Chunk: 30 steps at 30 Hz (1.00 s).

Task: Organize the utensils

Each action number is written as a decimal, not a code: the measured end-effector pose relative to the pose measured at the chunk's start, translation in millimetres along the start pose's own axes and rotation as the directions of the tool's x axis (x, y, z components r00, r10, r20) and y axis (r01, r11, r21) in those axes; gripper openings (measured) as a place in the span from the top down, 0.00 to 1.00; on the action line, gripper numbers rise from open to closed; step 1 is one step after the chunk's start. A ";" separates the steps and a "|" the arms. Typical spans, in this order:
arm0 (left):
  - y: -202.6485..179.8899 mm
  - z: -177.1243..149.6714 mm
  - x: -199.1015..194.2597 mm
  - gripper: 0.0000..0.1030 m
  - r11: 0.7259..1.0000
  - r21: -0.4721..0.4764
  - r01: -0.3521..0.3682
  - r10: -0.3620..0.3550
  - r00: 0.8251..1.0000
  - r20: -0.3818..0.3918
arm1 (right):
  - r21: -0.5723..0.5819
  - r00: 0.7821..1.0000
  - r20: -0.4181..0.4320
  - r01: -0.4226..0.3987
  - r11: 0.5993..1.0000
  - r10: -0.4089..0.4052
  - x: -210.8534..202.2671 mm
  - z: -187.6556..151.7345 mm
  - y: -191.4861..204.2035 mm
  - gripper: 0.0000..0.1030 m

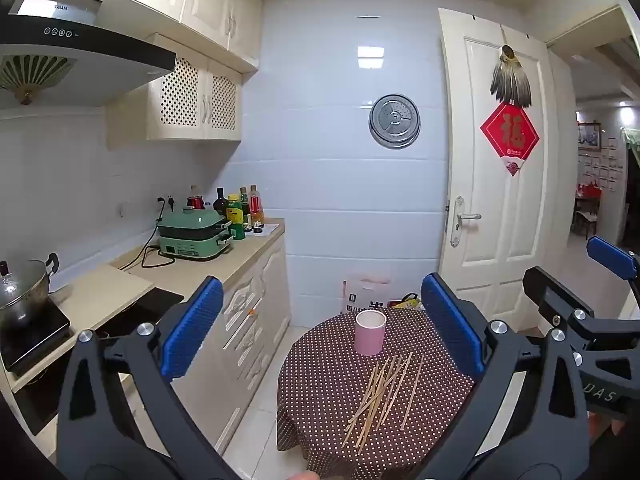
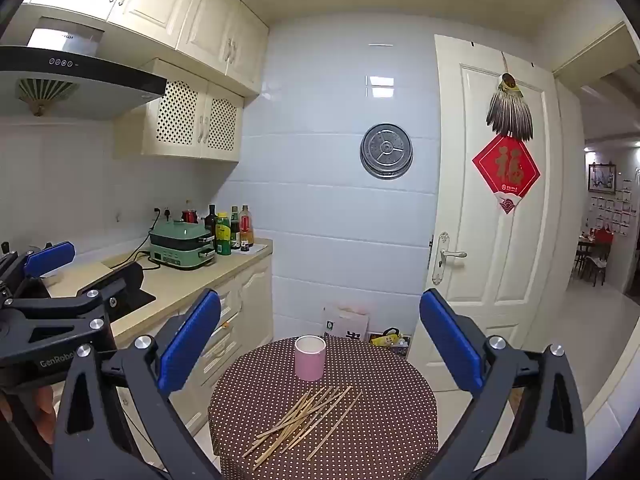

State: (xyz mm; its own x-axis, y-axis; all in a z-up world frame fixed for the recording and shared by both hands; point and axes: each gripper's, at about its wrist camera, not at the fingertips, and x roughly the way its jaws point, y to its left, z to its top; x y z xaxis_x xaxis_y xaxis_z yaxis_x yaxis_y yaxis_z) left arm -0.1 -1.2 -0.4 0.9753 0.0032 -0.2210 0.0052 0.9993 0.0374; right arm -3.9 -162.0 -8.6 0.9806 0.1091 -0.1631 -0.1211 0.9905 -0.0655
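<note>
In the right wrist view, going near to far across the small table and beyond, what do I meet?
Chopsticks → pink cup → table's far edge → white bag on the floor → tiled wall with a round metal lid.

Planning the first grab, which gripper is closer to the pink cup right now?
Neither clearly. Left gripper and right gripper both hover open, short of the table, the pink cup beyond the chopsticks.
</note>
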 end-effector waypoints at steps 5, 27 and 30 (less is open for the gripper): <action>-3.4 7.6 0.9 0.05 1.000 0.002 0.000 0.000 1.000 -0.005 | 0.009 1.000 0.000 0.000 1.000 0.000 1.5 -0.2 -3.5 0.07; -28.1 11.3 12.2 0.05 1.000 0.023 -0.021 0.021 1.000 -0.001 | 0.033 1.000 -0.021 -0.009 0.999 0.010 13.2 -0.2 -14.0 0.07; -24.0 11.2 12.3 0.05 0.999 0.022 -0.023 0.023 1.000 0.002 | 0.034 1.000 -0.024 -0.014 0.999 0.015 14.0 0.6 -14.6 0.07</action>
State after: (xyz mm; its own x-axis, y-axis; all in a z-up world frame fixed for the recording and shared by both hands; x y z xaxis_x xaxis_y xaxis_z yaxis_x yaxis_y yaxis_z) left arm 14.2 -25.6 6.9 0.9755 0.0265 -0.2185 -0.0127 0.9978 0.0643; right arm 11.7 -174.9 -9.3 0.9748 0.1217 -0.1872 -0.1294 0.9911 -0.0297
